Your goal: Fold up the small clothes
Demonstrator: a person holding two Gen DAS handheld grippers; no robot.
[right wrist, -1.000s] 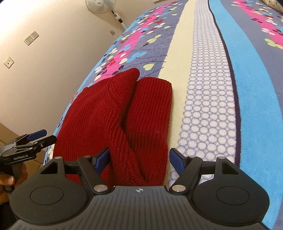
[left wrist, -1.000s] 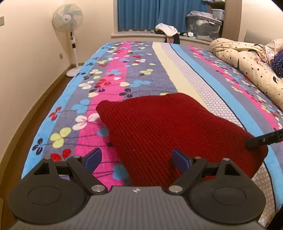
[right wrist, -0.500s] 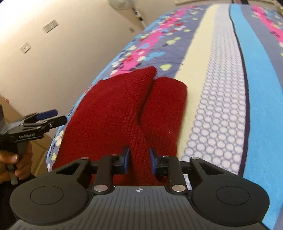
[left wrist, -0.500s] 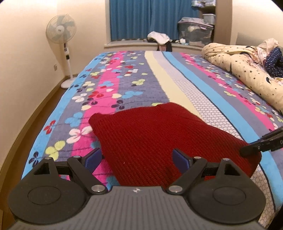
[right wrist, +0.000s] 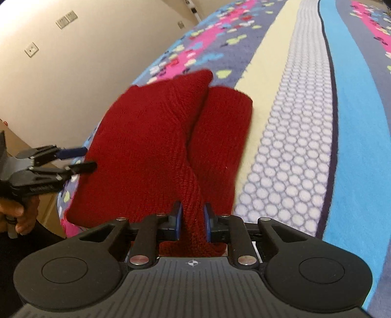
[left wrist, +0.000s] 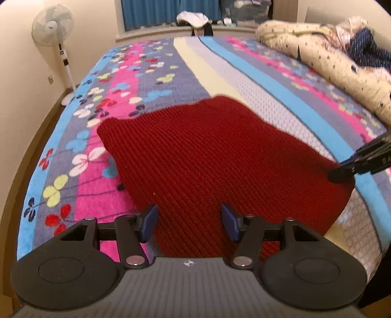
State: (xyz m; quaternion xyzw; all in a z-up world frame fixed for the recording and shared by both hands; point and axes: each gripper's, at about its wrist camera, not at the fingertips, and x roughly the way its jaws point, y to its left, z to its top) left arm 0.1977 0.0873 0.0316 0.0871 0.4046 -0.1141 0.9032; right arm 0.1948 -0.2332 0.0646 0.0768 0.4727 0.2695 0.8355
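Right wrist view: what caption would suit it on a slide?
Right gripper pinches a red knit on the striped bedspread; left gripper waits open.

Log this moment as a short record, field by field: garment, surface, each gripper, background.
garment: red knit sweater, partly folded, lying on the bed
surface: striped floral bedspread
right gripper: shut on a bunched ridge of the red knit at its near edge
left gripper: open, poised over the sweater's near edge, fingers not closed on the fabric
background: standing fan by the wall, star-print quilt heaped on the bed's far right, blue curtains
fold status: unfinished
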